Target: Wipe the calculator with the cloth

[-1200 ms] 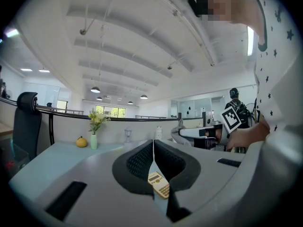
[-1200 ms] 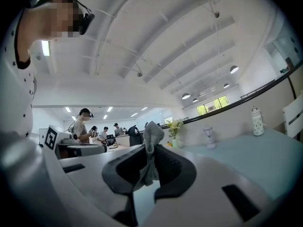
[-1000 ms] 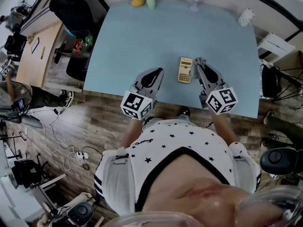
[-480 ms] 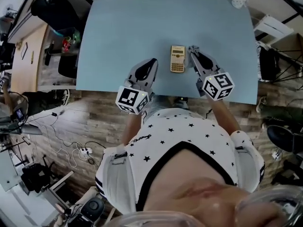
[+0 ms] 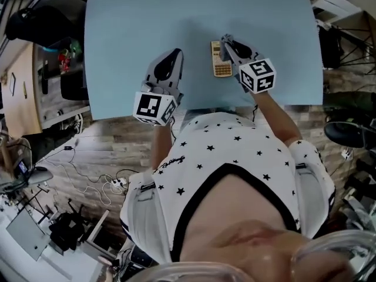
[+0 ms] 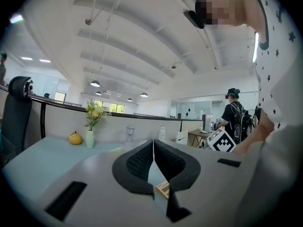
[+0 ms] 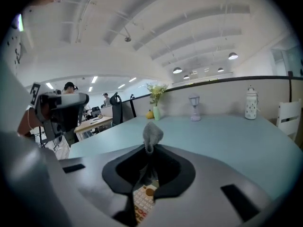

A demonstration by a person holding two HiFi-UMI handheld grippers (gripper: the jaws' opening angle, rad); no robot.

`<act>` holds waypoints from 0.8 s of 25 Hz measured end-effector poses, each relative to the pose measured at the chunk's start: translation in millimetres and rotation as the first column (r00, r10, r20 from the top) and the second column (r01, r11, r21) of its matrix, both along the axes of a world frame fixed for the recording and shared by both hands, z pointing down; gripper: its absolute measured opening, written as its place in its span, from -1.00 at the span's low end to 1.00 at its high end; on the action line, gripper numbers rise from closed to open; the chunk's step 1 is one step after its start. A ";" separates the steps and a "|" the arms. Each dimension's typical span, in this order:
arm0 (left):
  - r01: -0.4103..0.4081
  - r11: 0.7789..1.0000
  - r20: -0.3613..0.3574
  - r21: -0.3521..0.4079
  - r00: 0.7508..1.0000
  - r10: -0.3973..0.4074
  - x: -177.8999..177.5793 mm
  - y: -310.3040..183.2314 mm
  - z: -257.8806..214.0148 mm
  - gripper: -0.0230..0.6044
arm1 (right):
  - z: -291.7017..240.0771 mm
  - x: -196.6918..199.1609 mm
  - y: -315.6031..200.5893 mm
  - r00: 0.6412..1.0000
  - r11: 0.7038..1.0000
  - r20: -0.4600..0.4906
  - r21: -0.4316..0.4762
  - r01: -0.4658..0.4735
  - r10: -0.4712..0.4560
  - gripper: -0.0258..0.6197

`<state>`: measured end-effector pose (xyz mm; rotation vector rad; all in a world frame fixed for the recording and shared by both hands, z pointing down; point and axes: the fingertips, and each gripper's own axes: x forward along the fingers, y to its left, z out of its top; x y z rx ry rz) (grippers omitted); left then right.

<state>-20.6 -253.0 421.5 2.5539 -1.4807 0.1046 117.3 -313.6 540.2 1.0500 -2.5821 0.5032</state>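
I've got a pale blue table (image 5: pixel 147 16) w/ a white vase (image 6: pixel 90 138) of yellow flowers at the far edge. Yellow fruit (image 6: pixel 75 138) sits just left of it, a clear stemmed glass (image 6: pixel 129 133) & white jar (image 6: pixel 162 133) further right. Wood floor (image 5: pixel 100 151) below, w/ cables by a power strip (image 5: pixel 120 183).

The worktop (image 5: pixel 129 28) was finished smooth and matt; the cloth (image 7: pixel 152 134) was seen soft, grey fabric; the floor (image 5: pixel 111 145) was laid in wood-grain planks.

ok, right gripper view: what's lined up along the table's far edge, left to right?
yellow fruit → vase of flowers → stemmed glass → white jar
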 end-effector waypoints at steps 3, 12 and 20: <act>-0.008 1.000 -0.012 0.000 1.000 0.008 -15.6 -13.8 3.9 -0.83 | 24.2 -19.4 -3.2 0.998 0.999 -0.062 -0.039 0.017 -0.019 -0.80; -0.017 0.999 -0.031 -0.034 0.999 0.016 -26.9 -25.8 17.0 -0.83 | 69.0 -40.8 0.4 0.981 0.991 -0.166 -0.112 0.078 -0.096 -0.80; 0.007 0.999 -0.020 -0.044 1.000 -0.008 -43.2 -22.4 19.6 -0.83 | 94.5 -46.3 2.5 0.968 0.984 -0.220 -0.154 0.085 -0.118 -0.80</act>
